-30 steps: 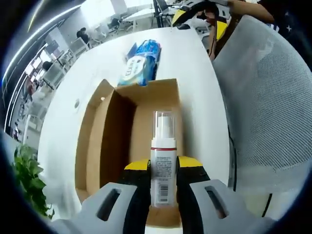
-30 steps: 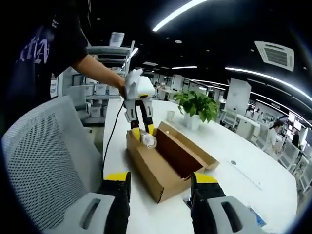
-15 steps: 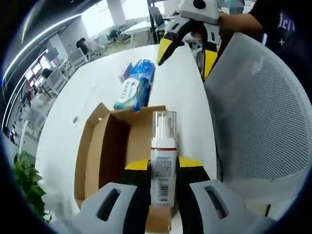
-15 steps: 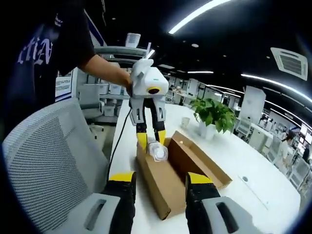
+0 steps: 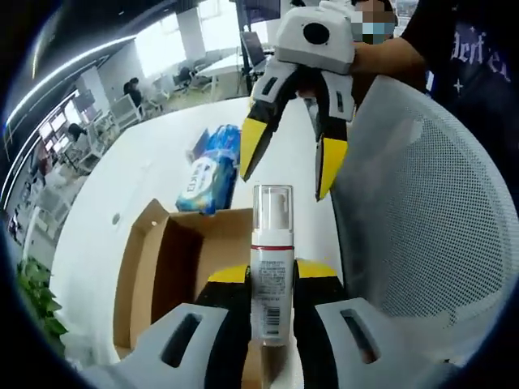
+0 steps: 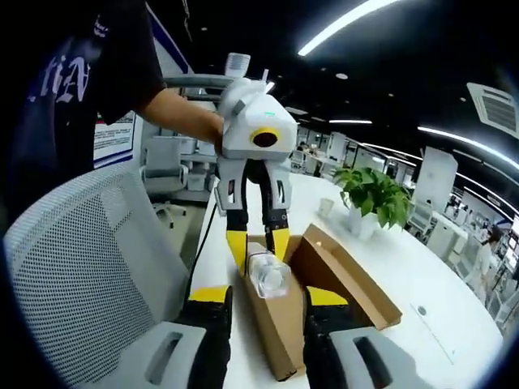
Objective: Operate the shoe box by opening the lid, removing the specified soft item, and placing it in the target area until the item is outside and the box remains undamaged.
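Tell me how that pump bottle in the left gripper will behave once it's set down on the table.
The pump bottle is tall and narrow, so it will probably tip if nudged or set down tilted. It looks like rigid plastic held between the left gripper jaws, so unlikely to flex. Its round body would likely roll on the white table if it falls.

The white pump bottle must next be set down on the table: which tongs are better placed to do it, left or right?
Left. The left tongs already clamp the white pump bottle above the open cardboard box; the right tongs hang open and empty.
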### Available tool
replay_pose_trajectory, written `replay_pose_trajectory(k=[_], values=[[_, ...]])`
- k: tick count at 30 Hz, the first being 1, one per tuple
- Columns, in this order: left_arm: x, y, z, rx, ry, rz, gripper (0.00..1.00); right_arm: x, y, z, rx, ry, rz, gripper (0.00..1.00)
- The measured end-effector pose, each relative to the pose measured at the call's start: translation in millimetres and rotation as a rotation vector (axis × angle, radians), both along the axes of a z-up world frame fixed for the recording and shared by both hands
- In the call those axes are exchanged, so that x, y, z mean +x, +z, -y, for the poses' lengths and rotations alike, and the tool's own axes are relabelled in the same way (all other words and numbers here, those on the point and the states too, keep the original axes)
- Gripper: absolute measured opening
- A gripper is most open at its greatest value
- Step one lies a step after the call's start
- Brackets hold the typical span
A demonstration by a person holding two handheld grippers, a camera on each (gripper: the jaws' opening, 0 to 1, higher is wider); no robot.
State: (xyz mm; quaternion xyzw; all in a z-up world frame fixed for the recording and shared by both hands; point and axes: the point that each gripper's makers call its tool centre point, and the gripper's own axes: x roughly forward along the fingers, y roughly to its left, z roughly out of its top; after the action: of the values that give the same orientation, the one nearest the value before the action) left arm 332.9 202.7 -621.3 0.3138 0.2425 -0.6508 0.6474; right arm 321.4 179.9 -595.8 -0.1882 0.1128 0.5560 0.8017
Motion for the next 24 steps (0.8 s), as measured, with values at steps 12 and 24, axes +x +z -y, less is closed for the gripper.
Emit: replay_pose_trajectory(k=[12,24], values=[[-14.4,4.9,15.2,-0.035,-0.069,0.001,0.17,-7.2,2.0,-7.8,0.007,0.015,-0.003,0.18],[-16.9,-2.2,22.8,-0.017,-0.146,0.046,0.18,-13.2,-5.4,-3.4,-0.062,-0.002,0.006,0.15]])
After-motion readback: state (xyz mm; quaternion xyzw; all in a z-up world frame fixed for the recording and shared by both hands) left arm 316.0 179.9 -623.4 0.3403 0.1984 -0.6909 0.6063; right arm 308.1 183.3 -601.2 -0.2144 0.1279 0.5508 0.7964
